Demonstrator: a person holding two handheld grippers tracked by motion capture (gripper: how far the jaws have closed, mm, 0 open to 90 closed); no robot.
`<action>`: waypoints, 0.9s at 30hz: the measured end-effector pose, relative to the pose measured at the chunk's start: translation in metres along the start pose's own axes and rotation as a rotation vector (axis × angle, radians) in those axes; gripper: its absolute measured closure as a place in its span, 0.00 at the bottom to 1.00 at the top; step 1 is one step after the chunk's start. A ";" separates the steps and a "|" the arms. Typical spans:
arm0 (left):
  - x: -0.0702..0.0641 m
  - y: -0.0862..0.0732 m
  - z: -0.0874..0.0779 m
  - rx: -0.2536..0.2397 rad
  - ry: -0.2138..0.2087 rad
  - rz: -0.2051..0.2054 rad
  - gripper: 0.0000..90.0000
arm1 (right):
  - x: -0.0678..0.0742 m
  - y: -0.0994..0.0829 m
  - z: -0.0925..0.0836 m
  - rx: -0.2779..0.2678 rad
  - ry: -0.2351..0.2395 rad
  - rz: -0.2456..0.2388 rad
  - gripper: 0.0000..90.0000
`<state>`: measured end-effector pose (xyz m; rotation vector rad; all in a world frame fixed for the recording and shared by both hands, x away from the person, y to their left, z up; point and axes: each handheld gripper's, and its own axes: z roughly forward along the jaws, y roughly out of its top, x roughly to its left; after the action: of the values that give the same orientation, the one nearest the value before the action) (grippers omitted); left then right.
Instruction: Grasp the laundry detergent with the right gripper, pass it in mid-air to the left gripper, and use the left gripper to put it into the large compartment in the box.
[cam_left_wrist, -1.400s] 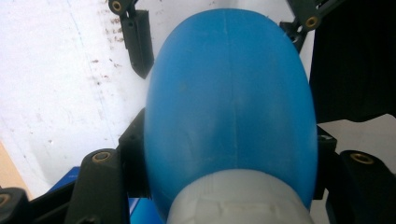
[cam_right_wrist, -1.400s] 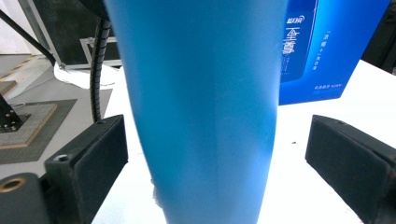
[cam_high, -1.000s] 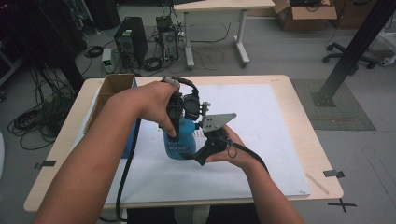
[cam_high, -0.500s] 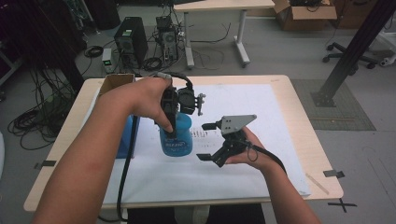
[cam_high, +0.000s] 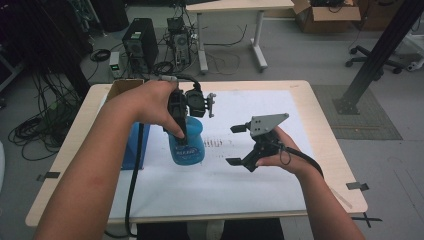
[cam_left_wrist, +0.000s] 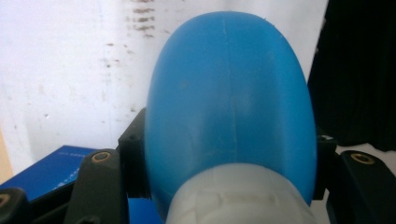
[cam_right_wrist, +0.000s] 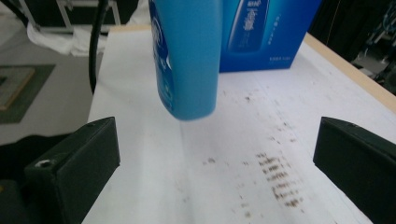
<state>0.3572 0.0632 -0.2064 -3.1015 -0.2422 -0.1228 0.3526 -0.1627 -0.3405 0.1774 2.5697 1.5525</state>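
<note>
Left tongs (cam_high: 186, 131) clenched on the blue bottle (cam_high: 187, 145) near its white cap (cam_left_wrist: 240, 198); jaws sit either side of the neck in the left gripper view. Bottle hangs clear of the white sheet (cam_high: 220, 175), base down, cap up, long axis near vertical. In the right gripper view the bottle (cam_right_wrist: 187, 56) base floats above the sheet (cam_right_wrist: 224, 177), upper part cut off by the frame edge. Label text too blurred to read. Right tongs (cam_high: 240, 145) released, jaws wide apart, nothing between them, just right of the bottle. Blue box (cam_high: 139, 145) stands on the tabletop (cam_high: 327, 130) behind the left forearm, partly hidden. Dark specks mark the sheet near the bottle.
</note>
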 end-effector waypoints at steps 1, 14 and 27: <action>0.000 -0.001 -0.001 0.000 0.006 -0.021 0.42 | -0.002 0.001 -0.002 0.016 0.001 -0.003 0.00; 0.009 -0.008 -0.015 -0.001 0.013 -0.316 0.42 | -0.025 0.003 -0.028 0.202 -0.035 -0.013 0.02; 0.021 -0.010 -0.038 -0.042 -0.004 -0.611 0.43 | -0.039 -0.011 -0.044 0.249 -0.084 0.024 0.02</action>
<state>0.3738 0.0754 -0.1663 -2.9472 -1.1864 -0.1323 0.3832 -0.2123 -0.3276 0.2926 2.6948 1.1996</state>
